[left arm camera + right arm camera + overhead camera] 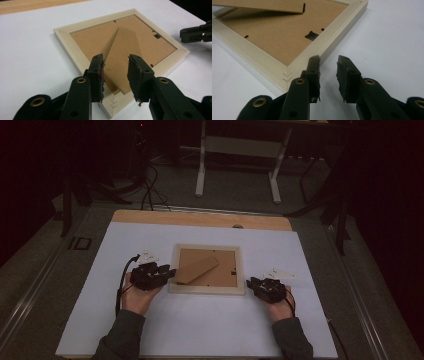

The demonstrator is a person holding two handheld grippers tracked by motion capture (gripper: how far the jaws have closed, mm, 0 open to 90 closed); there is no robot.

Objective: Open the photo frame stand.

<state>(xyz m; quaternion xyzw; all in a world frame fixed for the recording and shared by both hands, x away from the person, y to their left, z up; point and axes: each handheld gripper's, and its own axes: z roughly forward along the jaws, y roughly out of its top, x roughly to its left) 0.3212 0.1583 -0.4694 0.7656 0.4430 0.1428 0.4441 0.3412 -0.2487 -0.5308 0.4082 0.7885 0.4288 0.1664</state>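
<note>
High view: a wooden picture frame (206, 269) lies back-up mid-table (200, 330). Left gripper view: the left hand-held gripper (115, 72), spread, straddles the easel stand (122, 57), likely to grab it. Right gripper view: the right hand-held gripper (328, 75), spread, waits beside the frame's corner

White sheet (200, 330) on a wooden table (200, 218).
The sheet lies under the fingers (96, 72); well beyond them, a white desk frame (201, 170) and black cables (150, 190) on the floor.
</note>
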